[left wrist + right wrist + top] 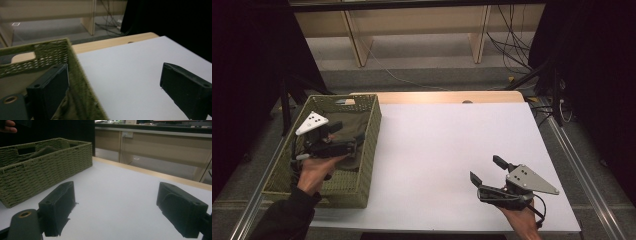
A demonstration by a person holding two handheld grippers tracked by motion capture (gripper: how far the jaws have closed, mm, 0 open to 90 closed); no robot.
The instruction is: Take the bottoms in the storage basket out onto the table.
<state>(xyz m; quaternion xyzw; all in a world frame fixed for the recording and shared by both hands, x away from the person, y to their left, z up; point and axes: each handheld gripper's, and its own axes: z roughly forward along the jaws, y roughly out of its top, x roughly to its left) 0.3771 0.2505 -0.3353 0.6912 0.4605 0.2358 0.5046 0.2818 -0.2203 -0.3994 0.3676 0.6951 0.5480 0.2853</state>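
A green woven basket [373, 131] stands at the table's left with an olive cloth [351, 121] lying in it. My left gripper [347, 134] hovers over the basket's right side, open and holding nothing. In the left gripper view [112, 75] its jaws straddle the basket's right wall [80, 82], one over the cloth [66, 108] and one over the table. My right gripper [487, 169] rests low near the front right of the white table [447, 135], open and empty. The right gripper view [117, 192] looks across the bare tabletop at the basket [45, 167] and the cloth [42, 151].
A wooden strip [447, 97] runs along the table's far edge. Black stands and cables [512, 45] are on the floor behind and to the right. Someone's fingertips [7, 126] show above the basket in the right gripper view.
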